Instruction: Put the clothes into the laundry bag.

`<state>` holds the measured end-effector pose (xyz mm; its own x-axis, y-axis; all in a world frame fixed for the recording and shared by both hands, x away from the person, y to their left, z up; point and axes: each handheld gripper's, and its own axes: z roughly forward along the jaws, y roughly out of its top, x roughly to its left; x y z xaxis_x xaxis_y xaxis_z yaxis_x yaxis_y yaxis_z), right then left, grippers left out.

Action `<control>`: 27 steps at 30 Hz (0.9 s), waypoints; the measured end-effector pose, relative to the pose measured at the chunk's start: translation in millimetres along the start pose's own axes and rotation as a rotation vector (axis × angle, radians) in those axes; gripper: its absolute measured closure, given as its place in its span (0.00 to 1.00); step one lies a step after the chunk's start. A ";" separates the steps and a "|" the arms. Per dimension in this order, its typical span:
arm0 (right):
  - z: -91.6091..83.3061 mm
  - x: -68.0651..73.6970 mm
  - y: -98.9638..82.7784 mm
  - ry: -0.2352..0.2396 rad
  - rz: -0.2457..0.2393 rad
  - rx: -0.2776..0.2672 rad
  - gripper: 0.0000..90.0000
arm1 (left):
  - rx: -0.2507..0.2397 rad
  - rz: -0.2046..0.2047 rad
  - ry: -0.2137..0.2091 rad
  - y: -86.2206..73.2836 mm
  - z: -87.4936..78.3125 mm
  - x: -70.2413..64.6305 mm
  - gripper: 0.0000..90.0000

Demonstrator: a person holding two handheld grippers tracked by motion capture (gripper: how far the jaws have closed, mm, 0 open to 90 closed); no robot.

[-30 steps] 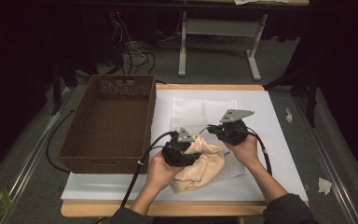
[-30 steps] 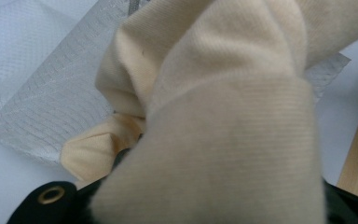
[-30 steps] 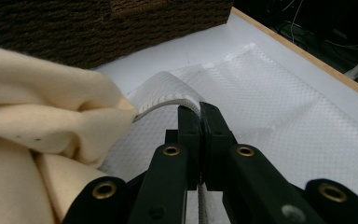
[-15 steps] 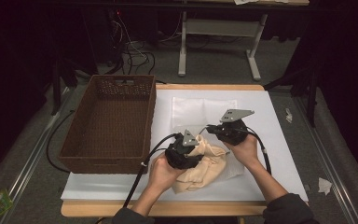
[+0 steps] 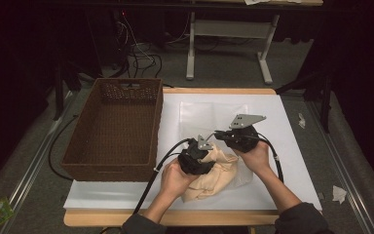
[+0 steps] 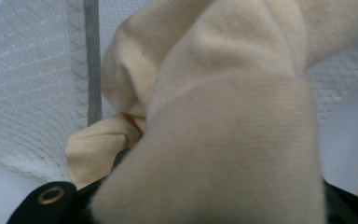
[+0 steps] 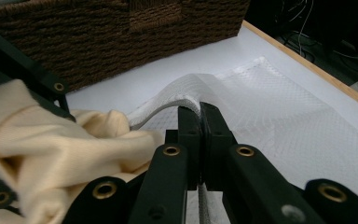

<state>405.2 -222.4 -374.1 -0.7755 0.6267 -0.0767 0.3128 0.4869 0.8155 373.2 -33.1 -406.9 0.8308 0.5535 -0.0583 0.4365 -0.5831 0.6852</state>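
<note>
Cream-coloured knit cloth (image 5: 214,170) lay bunched on the white-covered table (image 5: 292,161), just right of the brown wicker basket (image 5: 114,126), with a white mesh bag (image 7: 270,116) spread under and beside it. At the cloth's left, the left gripper (image 5: 195,158) had its fingers buried in the cream folds, which bulged up between them in the left gripper view, so the fingers gripped the cloth. Beside it, the right gripper (image 7: 199,109) had its fingers pressed together on a raised edge of the mesh bag, pinching it up off the table.
</note>
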 end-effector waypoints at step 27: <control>-8.2 16.5 -2.7 0.022 -0.040 0.003 0.99 | 0.045 -0.151 0.096 -3.9 23.9 22.6 0.67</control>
<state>387.0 -218.4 -372.8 -0.7993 0.5931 -0.0965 0.2829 0.5130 0.8104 398.6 -32.5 -428.2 0.7187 0.6898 -0.0875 0.5710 -0.5137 0.6403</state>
